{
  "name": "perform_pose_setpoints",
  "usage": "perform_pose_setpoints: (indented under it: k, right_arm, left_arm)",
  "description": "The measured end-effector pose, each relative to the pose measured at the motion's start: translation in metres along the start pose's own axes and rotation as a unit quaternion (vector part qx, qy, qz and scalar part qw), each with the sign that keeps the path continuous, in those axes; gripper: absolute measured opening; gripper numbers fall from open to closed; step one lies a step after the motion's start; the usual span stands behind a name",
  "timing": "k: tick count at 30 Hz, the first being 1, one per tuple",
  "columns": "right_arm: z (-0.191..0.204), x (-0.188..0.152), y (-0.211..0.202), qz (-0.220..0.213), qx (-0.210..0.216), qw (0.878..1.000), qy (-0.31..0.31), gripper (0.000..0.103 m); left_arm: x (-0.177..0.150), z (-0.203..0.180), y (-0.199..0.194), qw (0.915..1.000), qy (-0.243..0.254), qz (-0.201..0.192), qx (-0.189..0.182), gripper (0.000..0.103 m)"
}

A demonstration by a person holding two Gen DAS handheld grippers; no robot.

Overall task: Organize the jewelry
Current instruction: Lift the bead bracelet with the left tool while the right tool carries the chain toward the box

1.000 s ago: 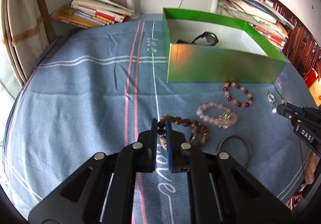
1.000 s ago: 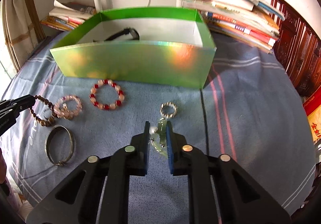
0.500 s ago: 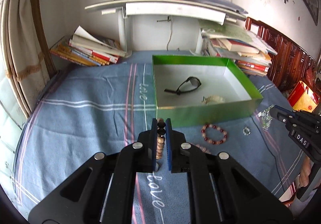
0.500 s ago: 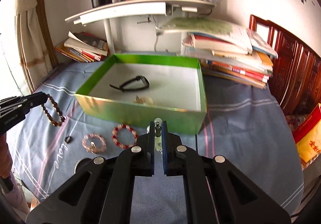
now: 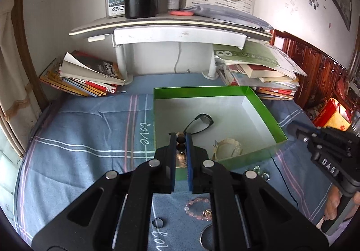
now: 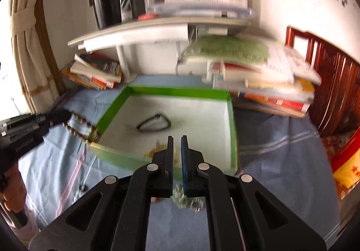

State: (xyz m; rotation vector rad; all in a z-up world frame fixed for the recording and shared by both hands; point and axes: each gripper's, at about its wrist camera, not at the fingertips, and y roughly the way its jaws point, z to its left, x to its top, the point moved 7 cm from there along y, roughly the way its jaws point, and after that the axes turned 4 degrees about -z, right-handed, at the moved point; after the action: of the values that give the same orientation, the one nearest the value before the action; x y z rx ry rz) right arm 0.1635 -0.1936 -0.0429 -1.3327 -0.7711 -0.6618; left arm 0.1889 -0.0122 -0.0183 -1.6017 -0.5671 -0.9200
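A green box with a white floor holds black sunglasses and a pale bracelet. My left gripper is shut on a brown bead bracelet and holds it over the box's near left rim; the bracelet also shows in the right wrist view, hanging at the box's left wall. My right gripper stands slightly parted above the box's near side. A silvery jewelry piece hangs low between its fingers; the view is blurred. A pink bead bracelet lies on the cloth.
The blue striped cloth covers the table. Book stacks lie at the back left and back right. A grey shelf stands behind the box. A small ring and a loose bead lie on the cloth.
Both grippers have risen and moved forward over the box. The brown bracelet now hangs at the box's left rim. The silvery piece has slid lower between the right fingers.
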Motion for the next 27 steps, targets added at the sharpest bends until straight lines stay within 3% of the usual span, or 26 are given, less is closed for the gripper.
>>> perform_pose_setpoints:
  k: [3,8,10,11,13,19,27]
  right_arm:
    - [-0.001,-0.039,0.023,0.056,-0.016,0.998,-0.02,0.028]
    - [-0.001,-0.08,0.067,0.122,-0.008,0.992,-0.011,0.031]
    - [-0.004,-0.086,0.082,0.135,-0.018,0.991,-0.002,0.03]
    - [-0.004,-0.087,0.085,0.134,-0.019,0.991,0.001,0.016]
    - [-0.002,-0.088,0.083,0.134,-0.014,0.991,0.001,0.009]
    - [0.006,-0.063,0.043,0.08,-0.01,0.997,-0.016,0.008]
    - [0.012,0.011,-0.01,-0.018,-0.015,0.999,-0.032,0.008]
  left_arm:
    - [-0.012,-0.003,-0.001,1.0,0.008,0.003,0.002,0.008]
    - [-0.024,-0.008,-0.002,0.9999,0.007,0.012,-0.007,0.008]
    - [-0.028,-0.009,-0.003,0.9998,0.006,0.015,-0.008,0.008]
    - [-0.029,-0.009,-0.003,0.9998,0.005,0.017,-0.008,0.008]
    - [-0.032,-0.008,-0.002,0.9998,0.005,0.02,-0.006,0.008]
    - [-0.032,-0.006,0.002,0.9997,0.002,0.024,-0.007,0.008]
    - [0.0,-0.007,-0.005,0.9999,0.009,-0.005,0.001,0.008]
